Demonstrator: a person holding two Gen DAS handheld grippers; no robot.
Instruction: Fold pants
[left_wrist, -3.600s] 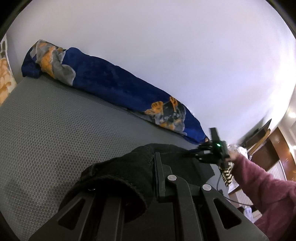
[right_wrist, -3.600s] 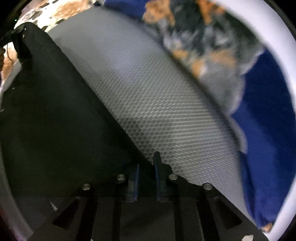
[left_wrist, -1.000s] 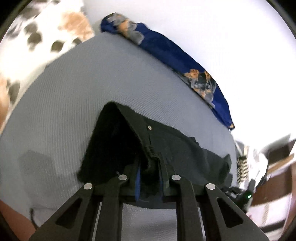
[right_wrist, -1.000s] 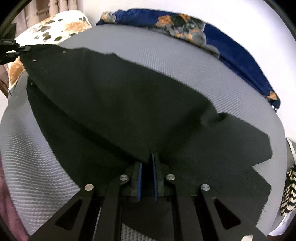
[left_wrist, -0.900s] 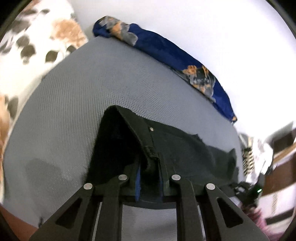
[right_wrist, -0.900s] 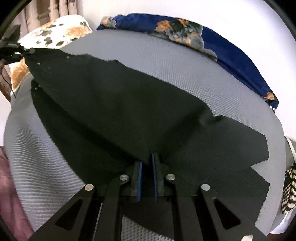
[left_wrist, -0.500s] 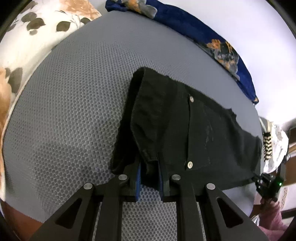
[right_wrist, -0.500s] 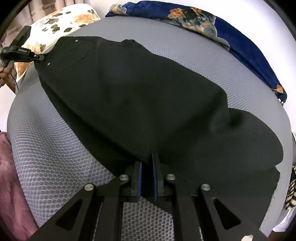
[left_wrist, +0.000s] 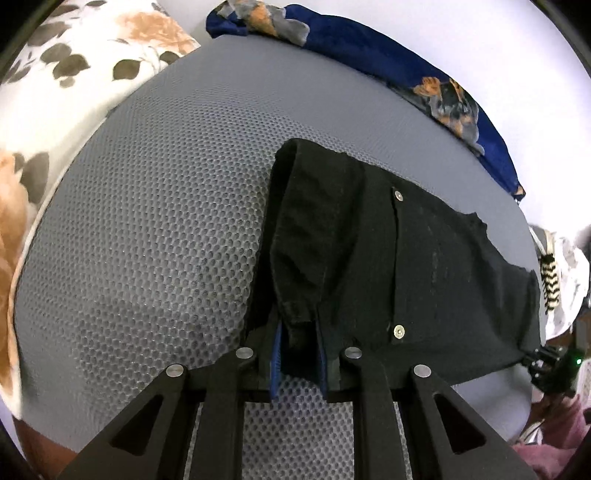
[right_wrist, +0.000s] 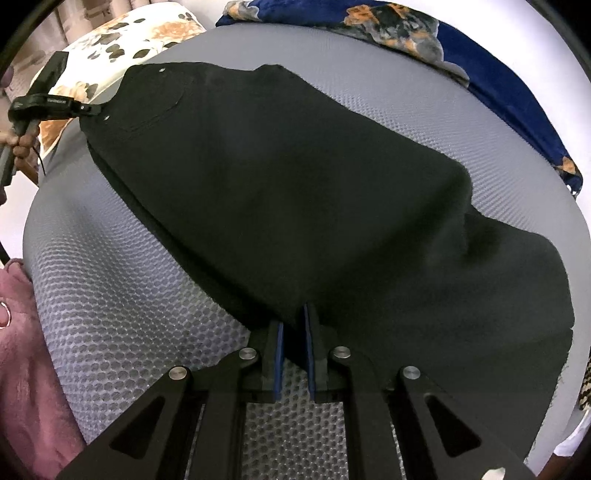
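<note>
The black pants (left_wrist: 424, 266) lie spread flat on the grey mesh mattress (left_wrist: 147, 240). My left gripper (left_wrist: 299, 354) has the waistband corner between its blue pads. Its jaws are opening, and the cloth still fills the gap. The right wrist view shows the whole garment (right_wrist: 295, 177), with the left gripper (right_wrist: 74, 107) at its far left corner. My right gripper (right_wrist: 293, 354) is shut on the near edge of a pant leg, low over the mattress (right_wrist: 129, 314). It shows small in the left wrist view, at the right edge (left_wrist: 546, 363).
A blue printed blanket (left_wrist: 369, 48) (right_wrist: 498, 74) lies bunched along the far side by the white wall. A floral pillow (left_wrist: 74, 74) (right_wrist: 129, 33) sits at the left end. A person's maroon sleeve (right_wrist: 22, 350) is at the near left edge.
The pants hung stretched above the mattress a second ago and now lie flat on it. Both grippers have sunk with the cloth, the left one more.
</note>
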